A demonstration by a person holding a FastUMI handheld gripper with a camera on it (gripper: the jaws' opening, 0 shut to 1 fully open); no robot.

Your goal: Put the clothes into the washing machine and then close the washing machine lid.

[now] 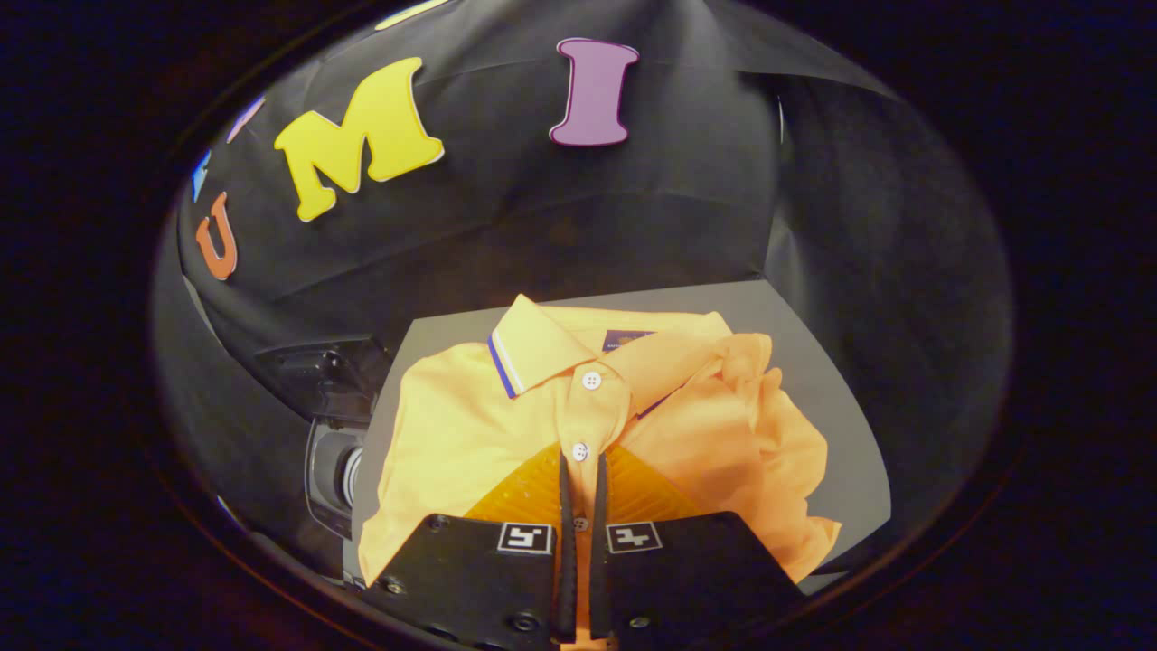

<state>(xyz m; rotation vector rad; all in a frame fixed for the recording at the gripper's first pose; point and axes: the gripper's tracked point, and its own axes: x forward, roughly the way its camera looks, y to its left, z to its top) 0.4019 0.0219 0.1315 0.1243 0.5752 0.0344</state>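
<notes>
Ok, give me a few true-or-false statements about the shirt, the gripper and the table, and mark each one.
1. The shirt lies on the grey table. True.
2. The gripper is wide open, far above the shirt. False: its fingers are nearly together, on the button placket with a strip of cloth between them.
3. The shirt's collar has a blue and white stripe. True.
4. The shirt is green. False: it is orange-yellow.
5. The collar points toward the gripper. False: the collar lies beyond the fingertips, toward the booth wall.
6. A white button sits just ahead of the fingertips. True.
</notes>
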